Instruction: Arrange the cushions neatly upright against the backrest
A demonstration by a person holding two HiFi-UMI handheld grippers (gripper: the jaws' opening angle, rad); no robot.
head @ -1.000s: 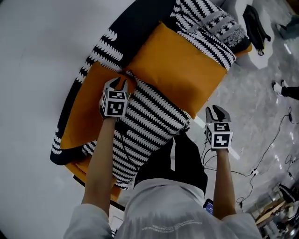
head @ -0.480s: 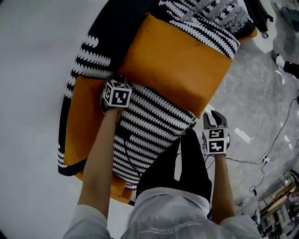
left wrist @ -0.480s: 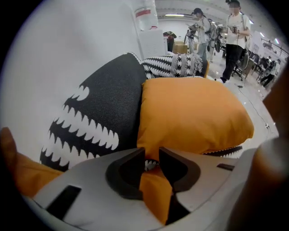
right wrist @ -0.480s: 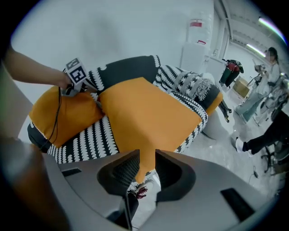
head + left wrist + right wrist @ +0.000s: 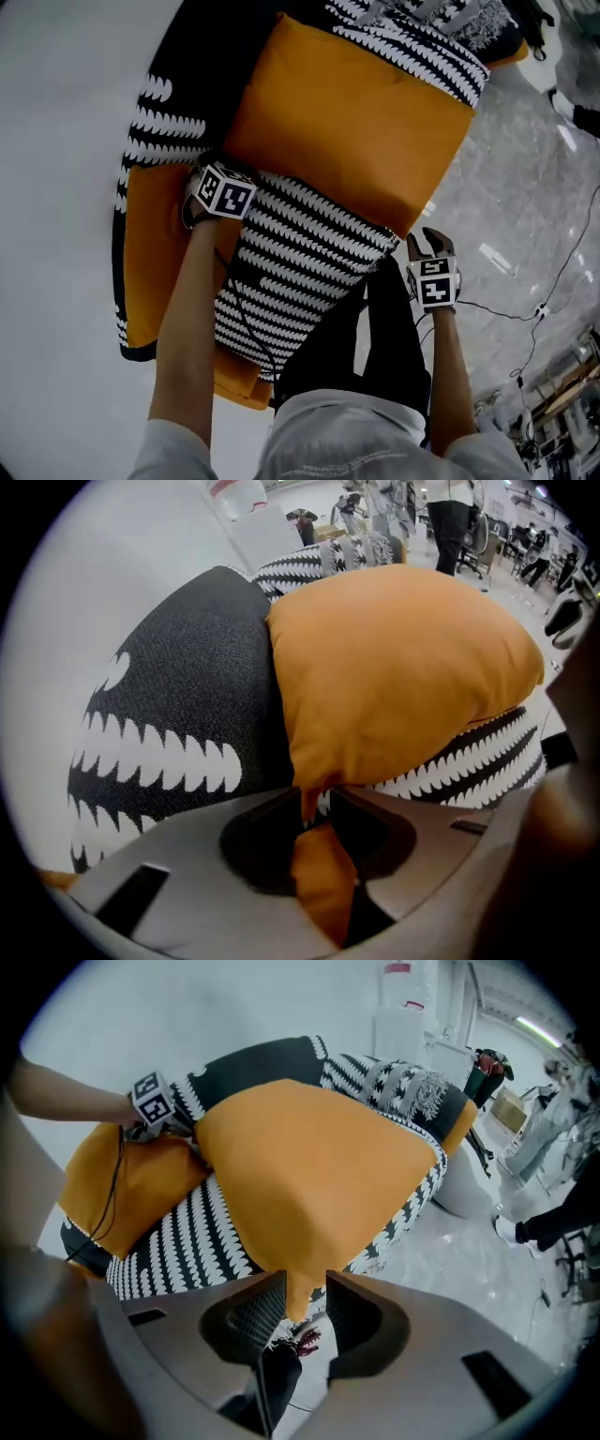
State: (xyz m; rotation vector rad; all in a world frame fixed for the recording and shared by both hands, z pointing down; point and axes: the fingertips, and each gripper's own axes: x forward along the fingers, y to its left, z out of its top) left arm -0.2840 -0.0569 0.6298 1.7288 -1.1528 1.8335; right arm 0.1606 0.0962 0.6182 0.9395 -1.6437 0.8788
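Observation:
A large orange cushion (image 5: 352,122) lies across the black-and-white patterned sofa seat (image 5: 300,262). My left gripper (image 5: 225,161) is at the cushion's back corner by the dark backrest (image 5: 178,84). In the left gripper view that gripper (image 5: 314,803) is shut on this corner of the cushion (image 5: 394,667). My right gripper (image 5: 429,240) is at the cushion's front corner, off the seat edge. In the right gripper view its jaws (image 5: 306,1302) are opening, with the corner of the cushion (image 5: 309,1176) hanging loose between them. A second orange cushion (image 5: 155,244) leans at the left end.
A patterned throw (image 5: 422,47) covers the sofa's far end. Cables (image 5: 525,309) run over the grey floor to the right. The person's black trouser leg (image 5: 375,337) stands against the seat front. A white round container (image 5: 464,1190) and someone's shoe (image 5: 511,1232) are beyond the sofa.
The left gripper has shifted left toward the backrest with the cushion corner in it. The right gripper has stayed by the front corner, and the cushion sits a little higher in view.

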